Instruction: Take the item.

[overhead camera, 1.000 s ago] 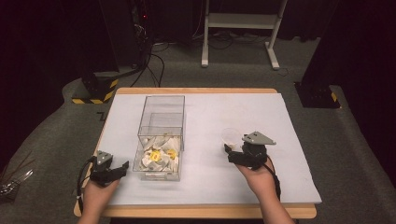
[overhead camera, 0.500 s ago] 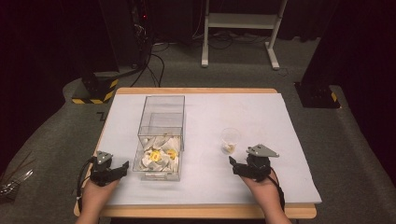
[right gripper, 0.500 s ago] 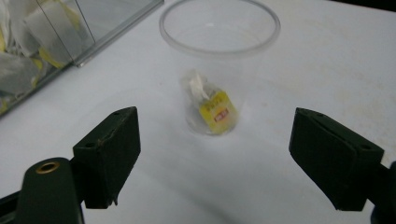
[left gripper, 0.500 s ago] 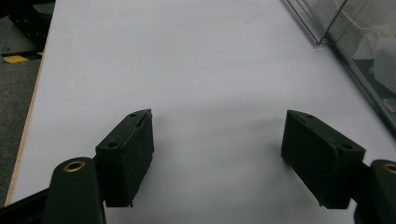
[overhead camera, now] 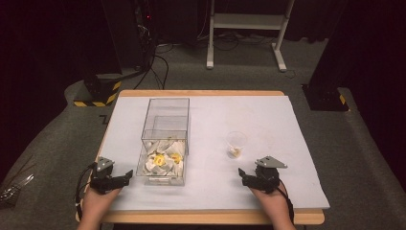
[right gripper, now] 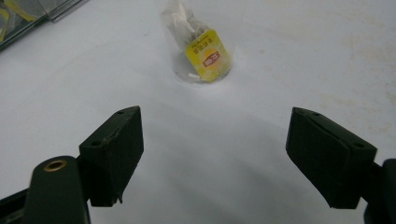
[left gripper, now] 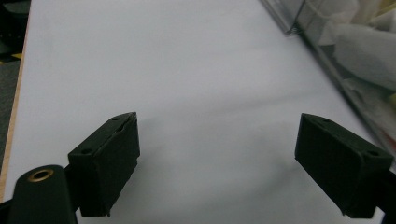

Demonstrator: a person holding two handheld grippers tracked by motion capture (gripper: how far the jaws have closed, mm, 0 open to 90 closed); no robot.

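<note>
Now right gripper (overhead camera: pixel 245 175) is backing off empty, jaws wide, teabag sitting in cup (overhead camera: pixel 235 143); left gripper (overhead camera: pixel 125 175) is opening, empty — next bag from box (overhead camera: pixel 165 143).

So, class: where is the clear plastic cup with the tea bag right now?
In the high view the clear plastic cup stands upright on the white table cover, right of the clear box and just beyond the open right gripper.
</note>
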